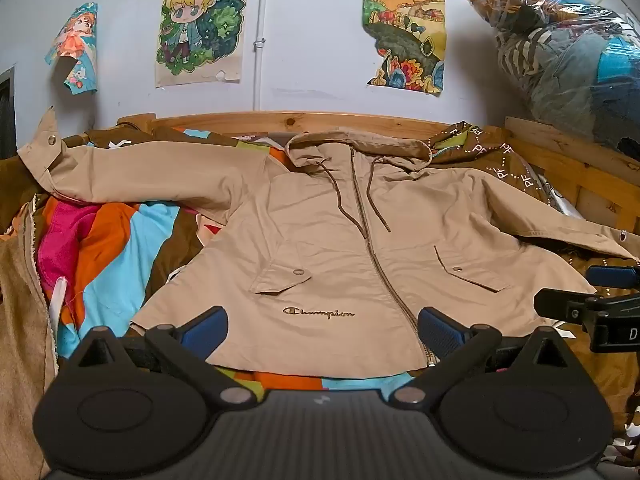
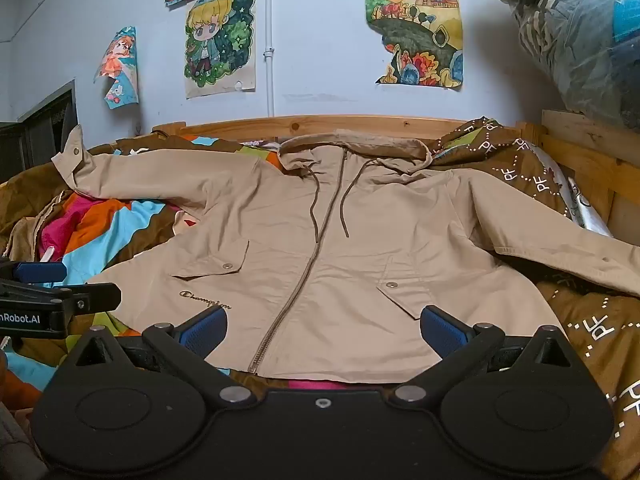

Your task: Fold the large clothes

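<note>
Jacket (image 1: 340,248), zipped and lying spread front-up on the bed (image 1: 120,248); I am holding left tool (image 1: 322,330) and right tool (image 2: 322,330) released, both hovering at its hem.

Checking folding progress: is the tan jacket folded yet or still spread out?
Spread out. The jacket lies flat, front up and zipped, on the bed, both sleeves stretched sideways, no fold made yet.
</note>
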Available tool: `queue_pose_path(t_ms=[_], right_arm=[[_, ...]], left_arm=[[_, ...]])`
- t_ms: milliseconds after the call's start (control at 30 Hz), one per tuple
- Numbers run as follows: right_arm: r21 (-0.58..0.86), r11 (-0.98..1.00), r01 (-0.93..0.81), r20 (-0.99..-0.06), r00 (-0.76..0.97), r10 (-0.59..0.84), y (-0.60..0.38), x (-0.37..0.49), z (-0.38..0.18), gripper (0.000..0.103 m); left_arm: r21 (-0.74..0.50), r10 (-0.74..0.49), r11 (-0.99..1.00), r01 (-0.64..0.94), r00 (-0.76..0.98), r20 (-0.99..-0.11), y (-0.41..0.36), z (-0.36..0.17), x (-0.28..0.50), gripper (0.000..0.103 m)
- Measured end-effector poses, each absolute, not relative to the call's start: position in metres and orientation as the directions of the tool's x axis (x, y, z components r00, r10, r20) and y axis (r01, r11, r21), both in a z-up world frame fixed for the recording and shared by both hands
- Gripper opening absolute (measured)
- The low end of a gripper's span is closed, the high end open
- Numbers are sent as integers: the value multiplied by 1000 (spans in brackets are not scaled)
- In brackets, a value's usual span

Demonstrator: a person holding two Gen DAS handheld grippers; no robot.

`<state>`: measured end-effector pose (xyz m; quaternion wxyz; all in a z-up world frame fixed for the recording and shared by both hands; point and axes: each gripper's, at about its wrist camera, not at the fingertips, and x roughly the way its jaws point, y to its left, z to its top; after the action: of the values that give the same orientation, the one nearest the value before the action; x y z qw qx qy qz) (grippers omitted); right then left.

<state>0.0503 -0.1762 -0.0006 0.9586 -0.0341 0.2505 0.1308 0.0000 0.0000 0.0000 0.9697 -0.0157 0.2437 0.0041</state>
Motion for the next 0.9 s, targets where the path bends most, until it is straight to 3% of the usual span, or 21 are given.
queue_pose_path(t_ms=[900], right_arm=[[4, 964, -267, -497, 836, 234, -177, 51, -2, 102]], left_arm=[[-34, -1, 999, -17, 877, -480, -1, -2, 0, 102]])
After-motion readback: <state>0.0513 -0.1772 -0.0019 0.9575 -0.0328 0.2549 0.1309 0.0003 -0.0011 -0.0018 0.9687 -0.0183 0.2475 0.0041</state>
